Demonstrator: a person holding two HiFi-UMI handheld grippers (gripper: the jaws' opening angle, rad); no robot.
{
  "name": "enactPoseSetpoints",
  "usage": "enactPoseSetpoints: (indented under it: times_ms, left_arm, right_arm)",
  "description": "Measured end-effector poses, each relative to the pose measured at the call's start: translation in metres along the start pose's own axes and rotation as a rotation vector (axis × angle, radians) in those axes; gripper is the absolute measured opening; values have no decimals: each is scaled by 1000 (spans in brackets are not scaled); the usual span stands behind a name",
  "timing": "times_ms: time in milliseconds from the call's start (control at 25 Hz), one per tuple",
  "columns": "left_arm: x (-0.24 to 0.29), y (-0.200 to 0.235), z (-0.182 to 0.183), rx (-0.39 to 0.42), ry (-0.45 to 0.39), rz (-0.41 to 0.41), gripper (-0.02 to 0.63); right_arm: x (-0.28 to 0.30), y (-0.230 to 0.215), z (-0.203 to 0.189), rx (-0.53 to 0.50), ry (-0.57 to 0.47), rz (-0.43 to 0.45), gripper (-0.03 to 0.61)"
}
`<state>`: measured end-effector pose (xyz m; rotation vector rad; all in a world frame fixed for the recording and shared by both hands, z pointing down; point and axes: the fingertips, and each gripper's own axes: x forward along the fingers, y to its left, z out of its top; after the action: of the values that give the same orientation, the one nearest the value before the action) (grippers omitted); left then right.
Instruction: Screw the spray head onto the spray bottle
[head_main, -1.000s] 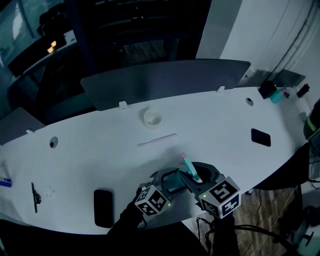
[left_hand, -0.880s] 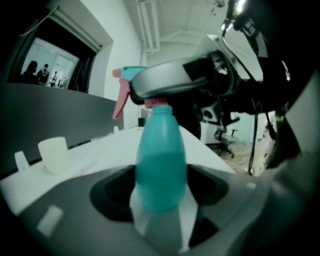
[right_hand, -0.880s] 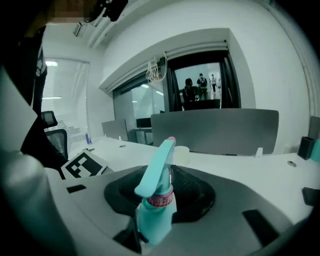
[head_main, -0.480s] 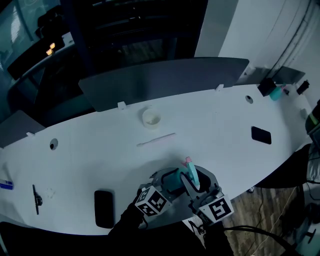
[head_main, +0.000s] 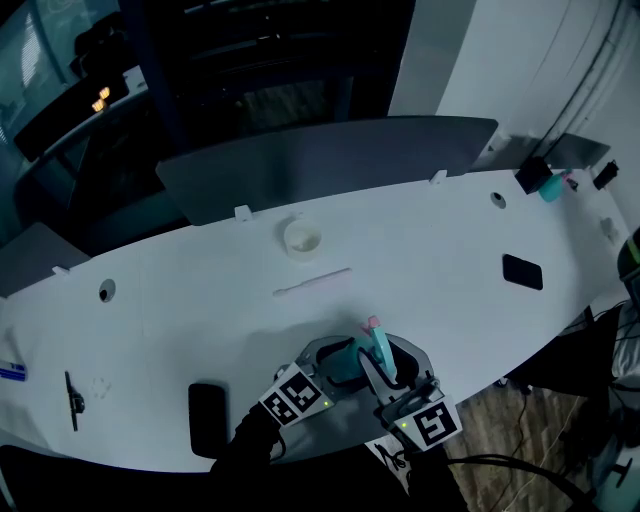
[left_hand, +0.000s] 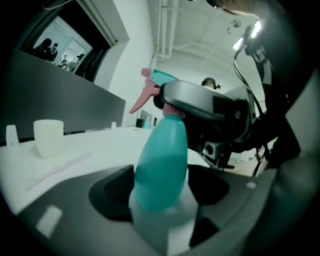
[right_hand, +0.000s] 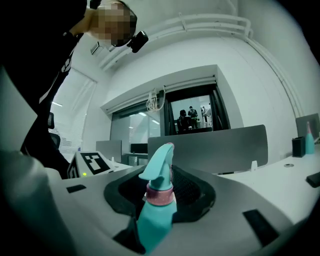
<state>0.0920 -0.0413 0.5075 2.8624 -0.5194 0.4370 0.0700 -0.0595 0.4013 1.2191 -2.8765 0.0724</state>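
A teal spray bottle (head_main: 345, 368) stands upright near the table's front edge. My left gripper (head_main: 335, 362) is shut on its body, and in the left gripper view the bottle (left_hand: 162, 165) fills the gap between the jaws. The teal spray head (head_main: 378, 340) with its pink trigger sits on the bottle's neck. My right gripper (head_main: 385, 360) is shut on the spray head. In the right gripper view the spray head (right_hand: 159, 165) and its pink collar (right_hand: 160, 196) stand between the jaws. The right gripper's fingers (left_hand: 200, 100) wrap the neck in the left gripper view.
On the white table (head_main: 450, 250) stand a small white cup (head_main: 303, 238), a thin pale stick (head_main: 313, 281), a black slab (head_main: 207, 417) at front left, a black item (head_main: 521, 272) at right and a pen (head_main: 71, 395). A grey divider panel (head_main: 330, 160) lines the far edge.
The right gripper's marker cube has swung left and nearer around the bottle's top. The left gripper's cube has rolled a little. The bottle has kept its place.
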Motion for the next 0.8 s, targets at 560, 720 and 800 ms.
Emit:
enactPoseSetpoints:
  times_ms: [560,720,800]
  left_arm:
    - [-6,2,1,-34,-70,368,330]
    - [1,3,5,84,-7,31,374]
    - [4,0,8,102,-1,-16,334]
  right_arm:
    - [0,3,0,-30,-22,-46,141]
    - [1,3,1,-17,-9,47,141]
    - [1,0,2,-35,-15,41,141]
